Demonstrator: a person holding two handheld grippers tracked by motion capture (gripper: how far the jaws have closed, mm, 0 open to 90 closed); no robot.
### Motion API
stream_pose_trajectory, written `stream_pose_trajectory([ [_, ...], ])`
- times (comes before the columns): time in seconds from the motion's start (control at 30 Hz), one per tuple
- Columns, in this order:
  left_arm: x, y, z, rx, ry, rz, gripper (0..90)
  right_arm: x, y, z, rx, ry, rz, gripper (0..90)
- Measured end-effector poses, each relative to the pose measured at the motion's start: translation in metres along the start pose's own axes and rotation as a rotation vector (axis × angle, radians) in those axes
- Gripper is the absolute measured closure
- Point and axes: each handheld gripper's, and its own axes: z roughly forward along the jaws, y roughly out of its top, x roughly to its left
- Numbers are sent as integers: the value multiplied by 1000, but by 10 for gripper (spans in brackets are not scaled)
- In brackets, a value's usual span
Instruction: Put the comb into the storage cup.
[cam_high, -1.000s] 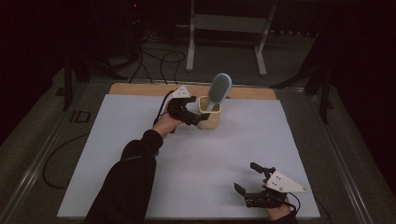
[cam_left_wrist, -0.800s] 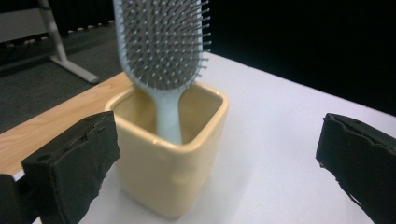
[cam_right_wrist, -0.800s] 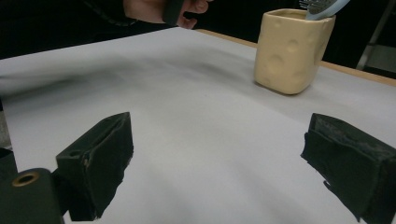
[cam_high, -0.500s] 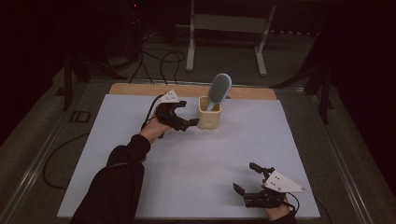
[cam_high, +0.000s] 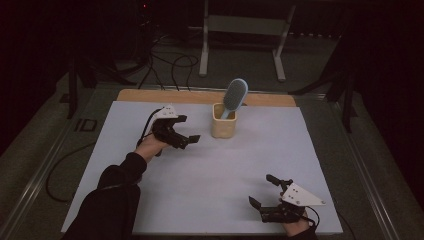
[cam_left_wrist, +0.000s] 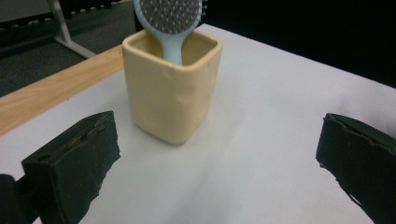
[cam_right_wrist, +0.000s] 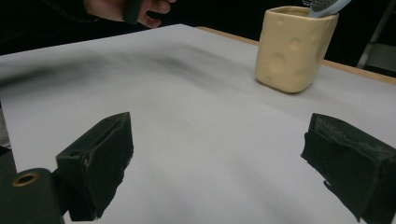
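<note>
High view, tabletop (cam_high: 210, 165): white sheet over a wooden board, wood strip exposed along the far edge.

Cup (cam_high: 224, 120): cream, square-sided with rounded corners, upright near the far edge at centre. Seen close in left gripper view (cam_left_wrist: 170, 88), dimpled walls; seen farther off in right gripper view (cam_right_wrist: 295, 46).

Brush (cam_high: 234, 96): pale blue, oval head, standing handle-down in the cup, head tilted above the rim. Bristle face with fine pins visible in left gripper view (cam_left_wrist: 170, 14); edge of head at the cup rim in right gripper view (cam_right_wrist: 324, 5).

Left hand-held gripper (cam_high: 186, 131): lifted above the tabletop, just left of the cup, apart from it, pointed toward it. Jaws spread wide, nothing between them; in left gripper view the cup sits ahead between the two black jaws, untouched. Held in the left hand (cam_high: 150, 146), dark sleeve (cam_high: 107, 200) reaching in from the bottom edge.

Right hand-held gripper (cam_high: 264, 190): low at the near right corner of the tabletop, well apart from the cup. Jaws spread wide, holding nothing; bare white sheet between them in right gripper view. Grey three-cornered plate (cam_high: 302, 195) on top.

Background, floor beyond tabletop: metal stand (cam_high: 240, 30), loose cables (cam_high: 165, 65).
</note>
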Motion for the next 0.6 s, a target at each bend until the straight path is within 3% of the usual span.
stream_pose_trajectory([
  [0.6, -11, -37, -54, 17, 36, -15, 0, 1, 0, 1, 6, -1, -6, 81],
])
